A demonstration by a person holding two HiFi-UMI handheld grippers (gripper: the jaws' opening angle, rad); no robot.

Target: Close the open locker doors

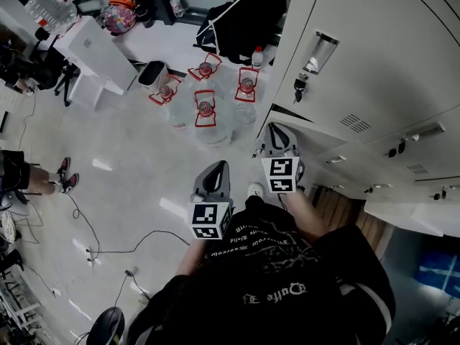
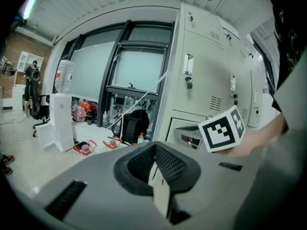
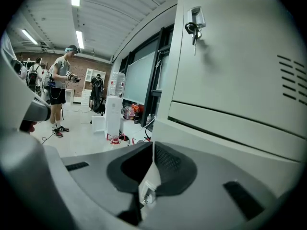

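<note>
White lockers [image 1: 374, 49] fill the right side of the head view. The upper door carries a handle with keys [image 1: 300, 85] hanging from it. Below it a lower door [image 1: 316, 146] shows a dark gap [image 1: 291, 113] along its top edge. My right gripper [image 1: 277, 129] is shut and empty, its tip close against that lower door [image 3: 230, 133]. In the right gripper view the jaws [image 3: 152, 145] meet just before the panel. My left gripper [image 1: 215, 167] is shut and empty, held to the left over the floor. In its own view the jaws [image 2: 154, 146] point toward the lockers [image 2: 201, 90].
Several water jugs with red handles [image 1: 205, 110] stand on the floor ahead. A black backpack [image 1: 241, 13] lies behind them, and a white dispenser [image 1: 93, 49] stands at the left. Cables [image 1: 93, 236] trail over the floor. A person [image 3: 60, 87] stands far off in the room.
</note>
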